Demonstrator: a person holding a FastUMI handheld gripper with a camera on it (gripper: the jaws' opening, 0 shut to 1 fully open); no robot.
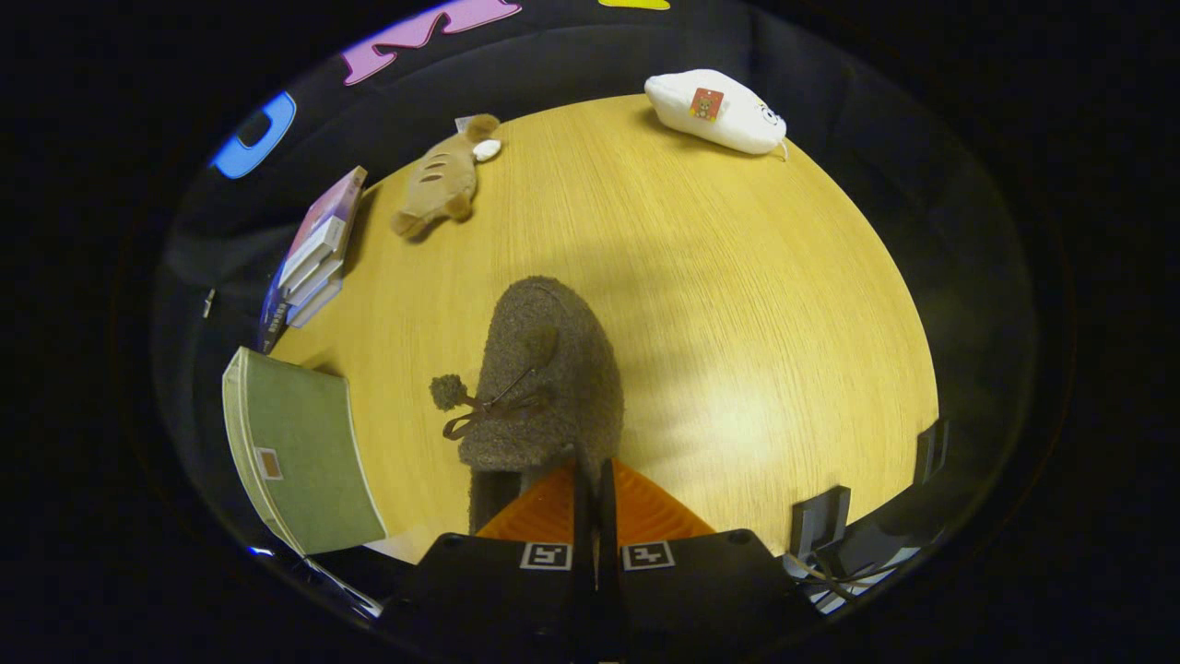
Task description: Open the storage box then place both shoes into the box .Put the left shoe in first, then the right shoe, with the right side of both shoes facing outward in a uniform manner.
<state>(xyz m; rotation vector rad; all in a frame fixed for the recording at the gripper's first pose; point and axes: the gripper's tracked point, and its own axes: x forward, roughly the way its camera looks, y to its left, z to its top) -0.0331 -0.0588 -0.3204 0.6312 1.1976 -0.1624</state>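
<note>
The gripper (pixel 590 480) has its two fingers pressed close together, with only a thin slit between them, and they appear to pinch the rear rim of a fuzzy brown shoe (pixel 544 369). The shoe is a slipper-like thing with a small bow and a pompom on its upper; its toe points away from the gripper, out over the wooden counter (pixel 737 304). Whether the shoe rests on the counter or hangs just above it cannot be told.

Taking the shoe as the landmark: to its left, near the counter's edge, stands a green storage box (pixel 295 452) with pale trim and a small label; its lid looks shut. Beyond the box, further from the shoe, lies a stack of books (pixel 315 254). Ahead of the shoe and to the left lies a tan plush toy (pixel 447 180). Far ahead and to the right, at the counter's far edge, lies a white plush toy (pixel 714 111) with a red tag.
</note>
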